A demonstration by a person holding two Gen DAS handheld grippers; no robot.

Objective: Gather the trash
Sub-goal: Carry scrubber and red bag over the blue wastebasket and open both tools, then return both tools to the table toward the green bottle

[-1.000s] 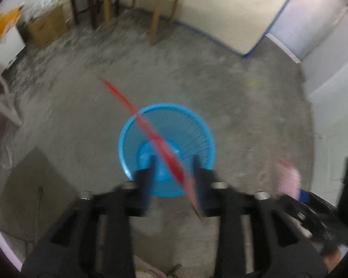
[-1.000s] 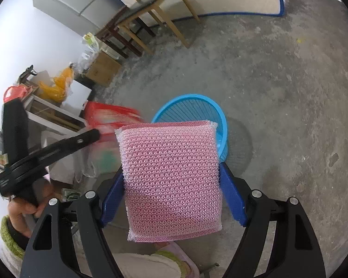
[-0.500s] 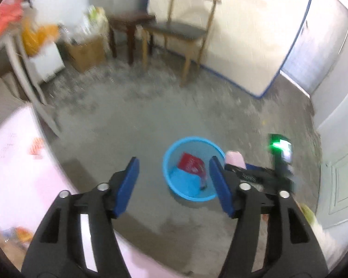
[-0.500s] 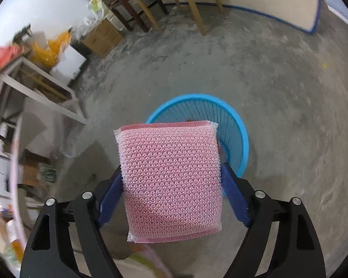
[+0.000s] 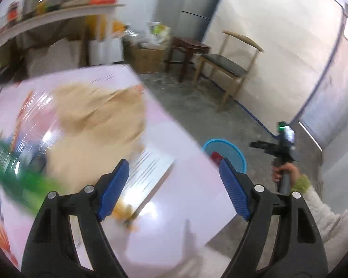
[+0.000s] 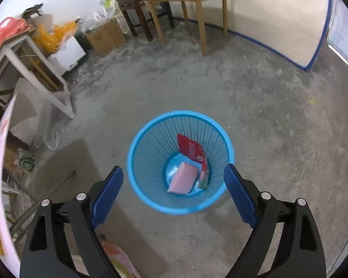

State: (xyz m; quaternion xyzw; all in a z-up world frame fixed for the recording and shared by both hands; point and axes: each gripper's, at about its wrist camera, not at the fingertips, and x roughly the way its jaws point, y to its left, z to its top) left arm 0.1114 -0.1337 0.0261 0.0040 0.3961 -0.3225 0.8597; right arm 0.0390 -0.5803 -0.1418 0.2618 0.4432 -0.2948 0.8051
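- Between the right gripper's (image 6: 173, 192) blue pads nothing is held: the jaws are opening and stand wide, where half a second ago they clamped a pink sponge.
- Directly below, the pink sponge (image 6: 182, 180) now lies flat on the bottom of the blue basket (image 6: 136, 139), beside a red wrapper (image 6: 192, 150) leaning on the inner wall. Judgement: the drop is complete and both pieces count as collected.
- At the left gripper (image 5: 174, 185), the jaws are likewise opening, wide and empty; a second ago a red wrapper sat between them over the basket.
- Under that gripper the view has changed from bare floor and basket to a pale tabletop (image 5: 185, 197) with blurred clutter: a tan mass (image 5: 99, 115) and a green object (image 5: 9, 166), neither identifiable.
- Farther off in the left view, the basket stands on the floor past the table edge, with the person's hand (image 5: 284, 173) holding the right gripper above it.
- Judgement: the left gripper appears to be after the next piece of trash on the table.
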